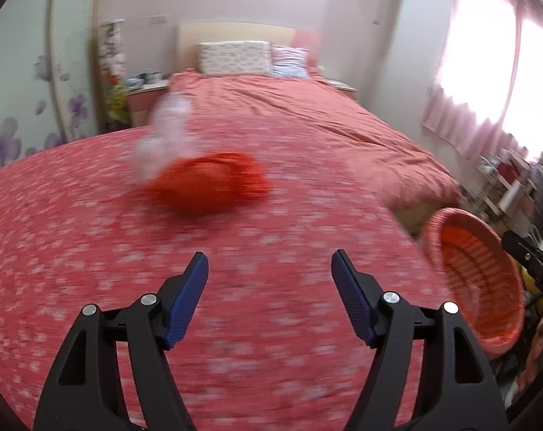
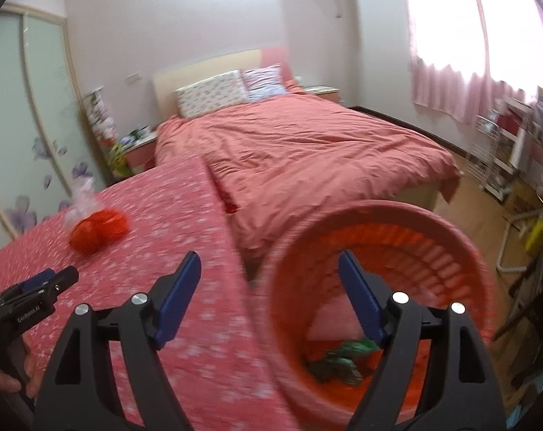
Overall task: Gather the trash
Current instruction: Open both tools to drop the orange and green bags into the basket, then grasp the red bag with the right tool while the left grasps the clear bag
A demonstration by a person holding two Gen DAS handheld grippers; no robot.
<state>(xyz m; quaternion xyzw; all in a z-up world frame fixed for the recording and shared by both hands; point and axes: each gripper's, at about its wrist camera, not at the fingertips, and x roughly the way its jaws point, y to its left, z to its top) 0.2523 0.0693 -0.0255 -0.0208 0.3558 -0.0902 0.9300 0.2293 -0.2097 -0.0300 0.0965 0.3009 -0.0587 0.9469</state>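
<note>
- Left gripper: jaws apart, nothing between them, angled down over the pink flowered tabletop.
- Right gripper: jaws apart and empty, pitched down over the rim of the orange basket at the table's right edge.
- Trash: a red crumpled bag lies on the table ahead of the left gripper, with a blurred clear plastic piece touching its far-left side.
- Green scrap sits in the basket bottom.
- Hand holding the left gripper shows at the right view's lower left.
</note>
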